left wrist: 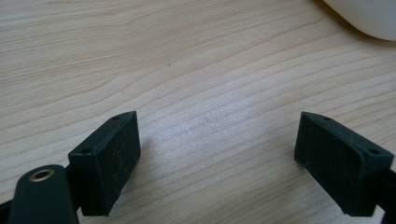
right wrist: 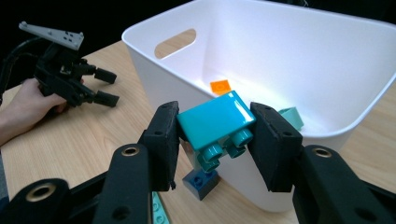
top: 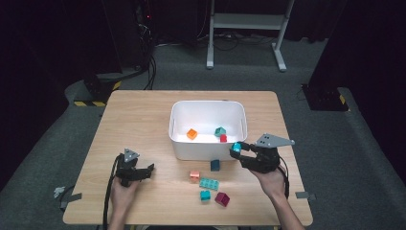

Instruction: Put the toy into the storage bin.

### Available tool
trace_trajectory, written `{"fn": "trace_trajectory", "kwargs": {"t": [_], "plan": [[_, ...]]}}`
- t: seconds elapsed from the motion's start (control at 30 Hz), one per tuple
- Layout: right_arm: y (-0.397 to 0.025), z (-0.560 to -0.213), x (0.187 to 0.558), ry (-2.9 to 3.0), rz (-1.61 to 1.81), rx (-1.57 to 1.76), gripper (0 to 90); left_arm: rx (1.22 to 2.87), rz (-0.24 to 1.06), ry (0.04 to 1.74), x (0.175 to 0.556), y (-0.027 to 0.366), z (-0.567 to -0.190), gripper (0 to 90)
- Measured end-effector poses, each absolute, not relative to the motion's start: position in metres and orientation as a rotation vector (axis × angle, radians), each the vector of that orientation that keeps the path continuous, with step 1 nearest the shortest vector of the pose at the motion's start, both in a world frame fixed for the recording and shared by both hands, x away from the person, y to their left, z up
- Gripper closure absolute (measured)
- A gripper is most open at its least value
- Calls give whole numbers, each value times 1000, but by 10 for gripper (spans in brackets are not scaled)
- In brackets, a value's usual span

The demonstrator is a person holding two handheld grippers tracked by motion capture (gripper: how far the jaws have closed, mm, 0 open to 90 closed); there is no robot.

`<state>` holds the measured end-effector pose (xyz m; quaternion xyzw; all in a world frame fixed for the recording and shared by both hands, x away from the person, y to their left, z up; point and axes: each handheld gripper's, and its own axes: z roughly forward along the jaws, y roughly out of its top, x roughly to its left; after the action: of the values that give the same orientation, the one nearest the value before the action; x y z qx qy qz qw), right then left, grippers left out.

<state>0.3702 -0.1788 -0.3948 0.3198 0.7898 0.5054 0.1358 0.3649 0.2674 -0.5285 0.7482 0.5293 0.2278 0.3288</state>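
My right gripper [top: 235, 150] is shut on a teal brick [right wrist: 215, 122] and holds it just outside the near right rim of the white bin [top: 178, 143]. In the right gripper view the brick's studs point down toward me, in front of the white bin [right wrist: 154, 79]. An orange brick [top: 192, 134], a green brick [top: 219, 131] and a red brick [top: 223, 138] lie inside the bin. My left gripper [top: 149, 171] rests open on the table at the front left; its jaws stand wide apart over bare wood in the left gripper view [left wrist: 217, 158].
Loose bricks lie on the wooden table [top: 139, 120] in front of the bin: a dark blue one [top: 215, 165], a pink one [top: 194, 175], a teal plate [top: 209, 183], a small teal one [top: 205, 195] and a dark red one [top: 221, 199].
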Motion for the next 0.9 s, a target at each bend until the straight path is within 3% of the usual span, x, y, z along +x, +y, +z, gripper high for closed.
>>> {"fn": "trace_trajectory", "kwargs": {"t": [0.47,0.9], "plan": [[-184,-364,390,2239,1509,946,545,1958,596,1385,365,267,-529,144],[-182,-363,417,2236,1492,1022,544,1958,596,1386,365,267,-528,144]]}}
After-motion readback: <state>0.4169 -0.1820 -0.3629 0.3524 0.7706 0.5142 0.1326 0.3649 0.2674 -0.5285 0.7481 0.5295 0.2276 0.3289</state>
